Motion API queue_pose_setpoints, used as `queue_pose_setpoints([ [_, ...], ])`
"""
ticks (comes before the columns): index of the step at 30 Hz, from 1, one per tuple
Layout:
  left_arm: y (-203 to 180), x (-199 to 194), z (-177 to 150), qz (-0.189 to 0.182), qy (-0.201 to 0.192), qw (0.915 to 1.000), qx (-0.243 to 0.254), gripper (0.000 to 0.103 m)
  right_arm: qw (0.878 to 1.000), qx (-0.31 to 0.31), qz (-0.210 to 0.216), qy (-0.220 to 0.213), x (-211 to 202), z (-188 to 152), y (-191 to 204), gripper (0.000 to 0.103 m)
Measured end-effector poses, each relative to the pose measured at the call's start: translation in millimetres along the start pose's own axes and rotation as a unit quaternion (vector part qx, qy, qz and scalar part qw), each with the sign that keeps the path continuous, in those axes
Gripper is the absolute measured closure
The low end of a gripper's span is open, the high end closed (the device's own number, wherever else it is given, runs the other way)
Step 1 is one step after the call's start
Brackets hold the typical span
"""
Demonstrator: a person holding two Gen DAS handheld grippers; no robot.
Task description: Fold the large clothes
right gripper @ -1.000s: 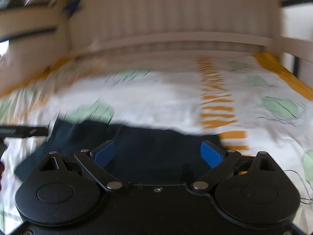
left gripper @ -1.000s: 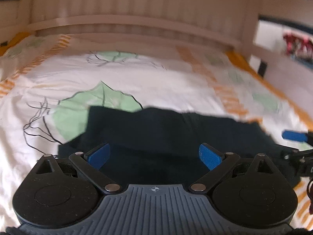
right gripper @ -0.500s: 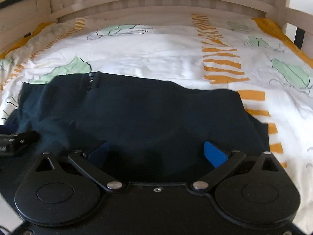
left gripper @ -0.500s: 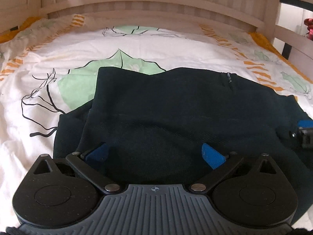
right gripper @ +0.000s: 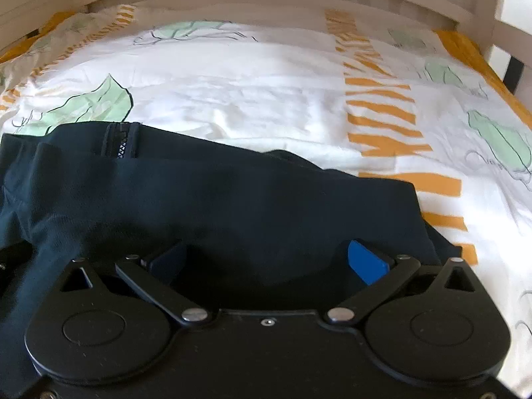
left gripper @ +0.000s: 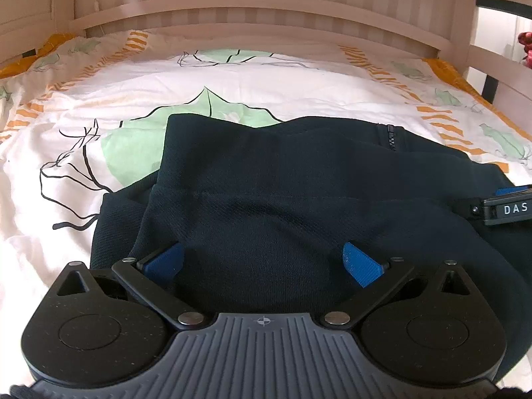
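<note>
Compared with a second ago, the garment (left gripper: 299, 199) now lies flat across the bed's (left gripper: 266, 89) near edge instead of bunched and blurry, so a fold looks just laid. Left gripper (left gripper: 262, 262) and right gripper (right gripper: 266, 262) both hover over it with jaws wide, holding nothing. It's dark navy knit, ribbed texture, zip (left gripper: 390, 139) near the far fold. The sheet is soft and crinkly.

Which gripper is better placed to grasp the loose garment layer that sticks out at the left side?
Left. The left gripper is open beside that layer; the right gripper is at the garment's other end.
</note>
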State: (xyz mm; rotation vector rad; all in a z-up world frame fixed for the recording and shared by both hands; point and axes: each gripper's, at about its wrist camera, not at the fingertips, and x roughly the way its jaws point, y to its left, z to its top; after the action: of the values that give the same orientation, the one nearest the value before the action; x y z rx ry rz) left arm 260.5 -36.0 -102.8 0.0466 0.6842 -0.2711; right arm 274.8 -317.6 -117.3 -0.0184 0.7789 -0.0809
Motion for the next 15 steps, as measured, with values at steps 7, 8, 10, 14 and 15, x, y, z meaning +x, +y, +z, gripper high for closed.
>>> queue_pose_setpoints([
  [7, 2, 1, -2, -0.002, -0.004, 1.0, 0.0, 0.0, 0.999, 0.01, 0.025, -0.019, -19, -5, -9, 0.001],
  [8, 2, 1, -2, -0.003, -0.004, 1.0, 0.0, 0.0, 0.999, 0.01, 0.032, -0.023, -26, -8, -12, 0.001],
  [10, 2, 1, -3, -0.002, -0.006, 1.0, 0.0, 0.0, 0.998, 0.014, 0.041, -0.037, -40, -18, -20, 0.001],
  [14, 1, 0, -4, -0.002, -0.007, 1.0, 0.0, 0.0, 0.996, 0.06, 0.045, -0.051, -66, -41, -50, 0.001],
  [15, 1, 0, -4, -0.002, -0.007, 1.0, 0.0, 0.0, 0.995, 0.077, 0.043, -0.053, -72, -47, -58, 0.001],
])
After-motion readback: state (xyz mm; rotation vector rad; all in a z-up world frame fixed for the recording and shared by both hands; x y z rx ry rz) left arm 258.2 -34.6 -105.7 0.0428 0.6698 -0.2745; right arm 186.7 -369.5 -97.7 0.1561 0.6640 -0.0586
